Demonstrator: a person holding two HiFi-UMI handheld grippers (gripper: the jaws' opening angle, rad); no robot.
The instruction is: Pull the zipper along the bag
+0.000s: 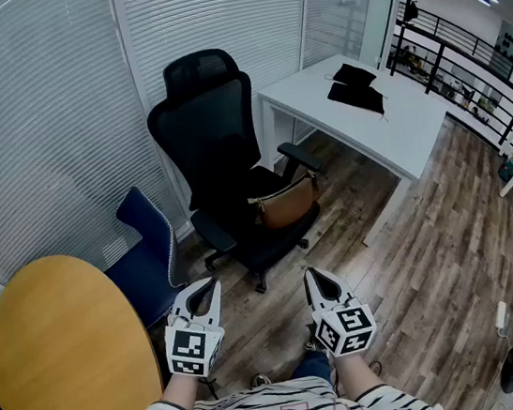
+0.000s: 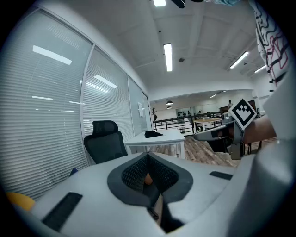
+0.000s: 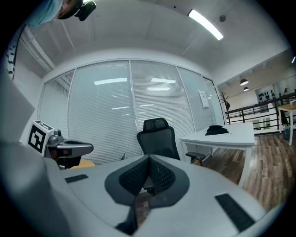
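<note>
Tan-brown bag, dark top edge, sits upright on seat of blk office chair

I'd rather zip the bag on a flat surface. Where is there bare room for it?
The round yellow table at lower left looks bare. The white desk is bare on its near half; a black item lies at its far end. The black chair is crowded: the brown bag sits on its seat.
</note>
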